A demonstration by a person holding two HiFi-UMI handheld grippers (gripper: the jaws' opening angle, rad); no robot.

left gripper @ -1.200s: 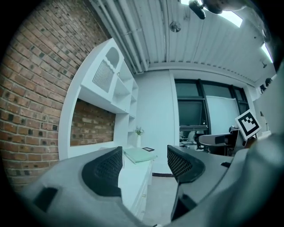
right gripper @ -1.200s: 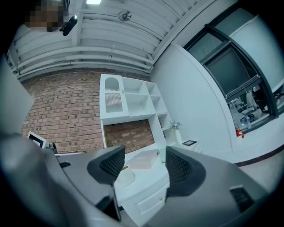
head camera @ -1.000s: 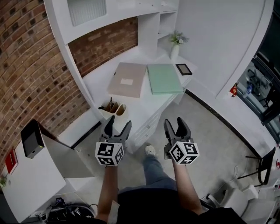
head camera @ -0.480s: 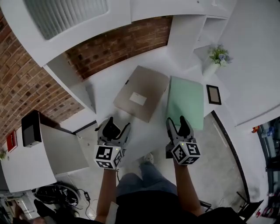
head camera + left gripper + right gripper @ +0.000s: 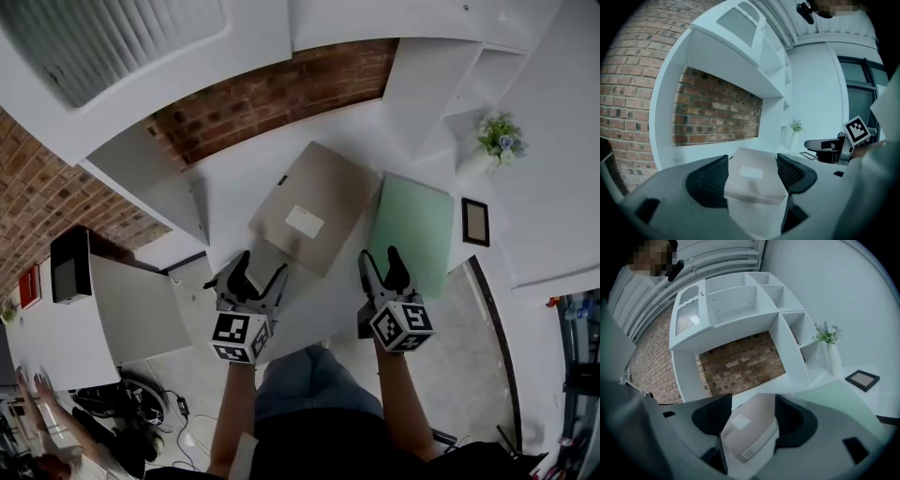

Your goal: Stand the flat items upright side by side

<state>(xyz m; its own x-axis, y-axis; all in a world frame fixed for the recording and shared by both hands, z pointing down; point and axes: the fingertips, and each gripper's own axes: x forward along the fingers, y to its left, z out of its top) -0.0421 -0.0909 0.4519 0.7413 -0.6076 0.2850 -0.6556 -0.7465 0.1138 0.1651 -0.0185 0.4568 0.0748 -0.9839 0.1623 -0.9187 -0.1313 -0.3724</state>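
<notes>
evidently both pairs of jaws gape wide and empty, the beige box file (image 5: 309, 217) lying flat just ahead of the left gripper (image 5: 259, 268) and the green folder (image 5: 412, 230) ahead of the right gripper (image 5: 380, 261) (both look stiff, light, slick), best pinched at the near edge.

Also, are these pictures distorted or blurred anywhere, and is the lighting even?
Head view: sharp, evenly lit, but the shelf unit edges bow. Left gripper view: fisheye with black corners and a bluish cast; the beige folder is clear. Right gripper view: same fisheye, shelf unit curved, no glare.
</notes>
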